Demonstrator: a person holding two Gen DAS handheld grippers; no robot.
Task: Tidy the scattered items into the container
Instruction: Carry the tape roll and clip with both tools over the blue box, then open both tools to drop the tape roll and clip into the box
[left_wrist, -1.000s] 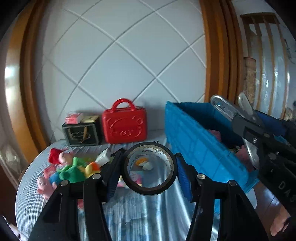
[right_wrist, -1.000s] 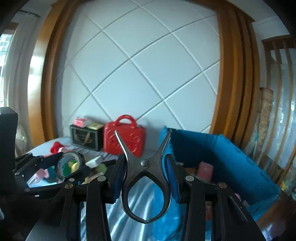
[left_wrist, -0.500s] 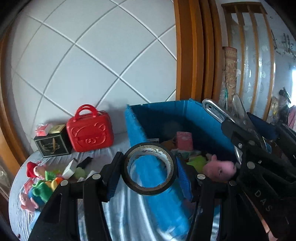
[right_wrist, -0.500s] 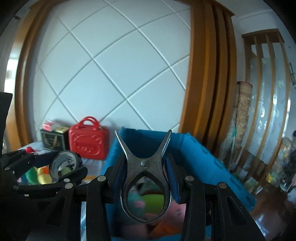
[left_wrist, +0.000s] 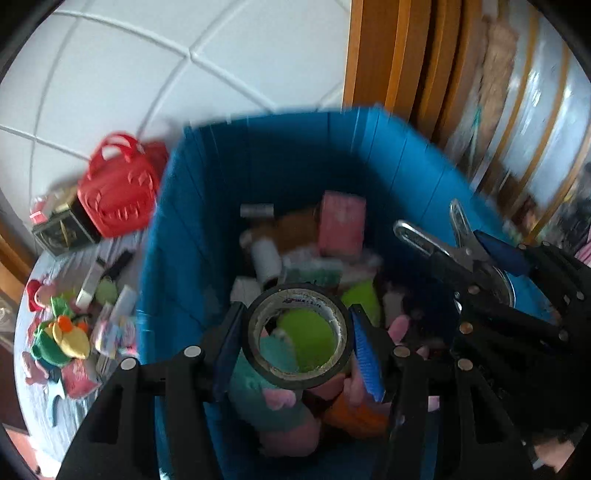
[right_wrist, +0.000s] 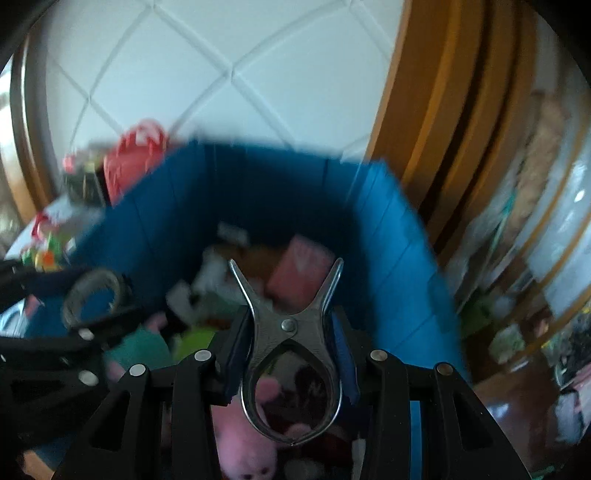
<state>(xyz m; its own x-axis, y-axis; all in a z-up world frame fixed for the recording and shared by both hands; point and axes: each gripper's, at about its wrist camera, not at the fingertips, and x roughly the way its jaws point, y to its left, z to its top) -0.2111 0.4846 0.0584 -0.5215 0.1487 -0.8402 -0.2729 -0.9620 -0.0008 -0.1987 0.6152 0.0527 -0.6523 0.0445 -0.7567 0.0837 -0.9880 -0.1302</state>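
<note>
On your far left, on the table (left_wrist: 70, 410), the loose toys (left_wrist: 61, 338) still to be tidied lie in a heap just beside the blue container's outer wall, with a red toy case (left_wrist: 116, 195) and a dark box (left_wrist: 62, 230) standing behind them near the tiled wall. The blue container (left_wrist: 177, 258) fills the middle of both your views; it already holds a pink box (left_wrist: 341, 225), a white bottle (left_wrist: 266, 260), green pieces and soft pink toys, all blurred.

Your left gripper (left_wrist: 297, 338) is closed on a roll of tape (left_wrist: 298, 295), its blue pads pressing the roll's outer sides, and the roll hangs over the container's open top, above the things inside. You can see the same roll from your right wrist view, off to the left over the container's left wall.

To the right of it, your right gripper (right_wrist: 290, 352) is closed on a metal spring clamp (right_wrist: 290, 332); the pads bear on the clamp's rounded loop, its two thin arms fan out forward, and it too hangs over the inside of the container, above a pink plush toy (right_wrist: 245, 439)
</note>
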